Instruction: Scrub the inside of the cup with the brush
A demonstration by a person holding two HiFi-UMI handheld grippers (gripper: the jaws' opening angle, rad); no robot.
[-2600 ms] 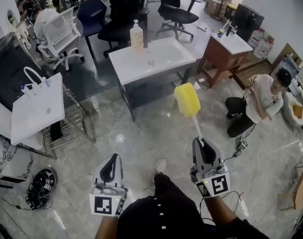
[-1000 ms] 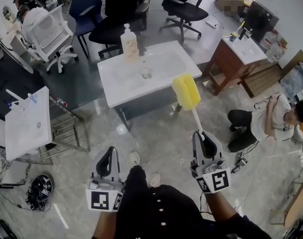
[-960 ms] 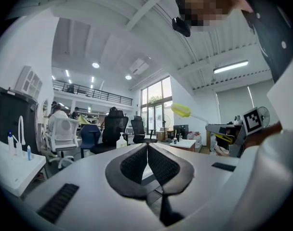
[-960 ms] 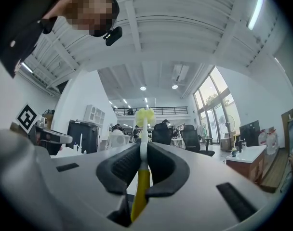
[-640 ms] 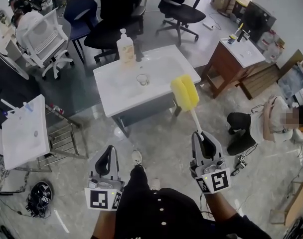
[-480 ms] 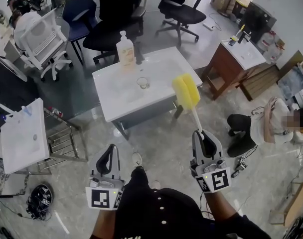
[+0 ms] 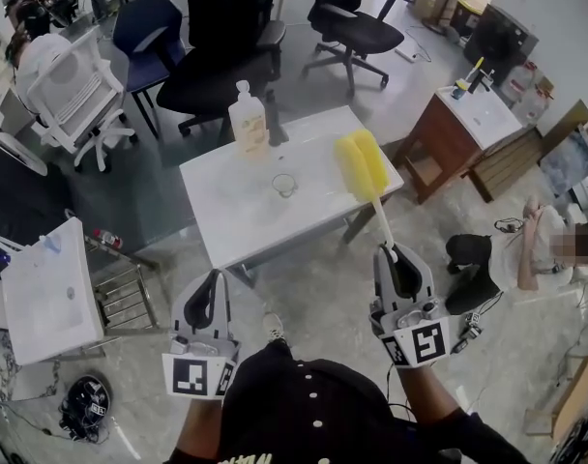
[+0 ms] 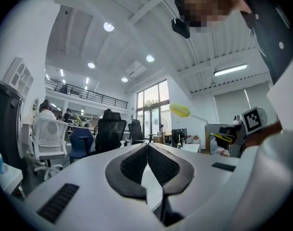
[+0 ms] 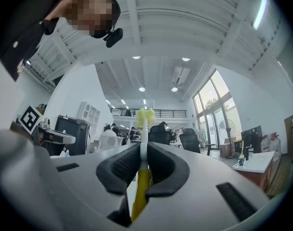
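A small clear glass cup stands on the white sink-top table ahead of me. My right gripper is shut on the brush's white handle, and the brush's yellow sponge head sticks up over the table's right end. In the right gripper view the brush runs straight out between the closed jaws of the right gripper. My left gripper hangs low in front of the table with nothing in it; its jaws meet in the left gripper view, where the left gripper points level across the room.
A soap pump bottle and a dark tap stand at the table's far edge. Office chairs stand behind it. A wooden washstand is to the right, a person sits on the floor, and a white cabinet is at the left.
The table with the cup has come nearer and lower in the head view. Both grippers keep their hold and place in front of me.
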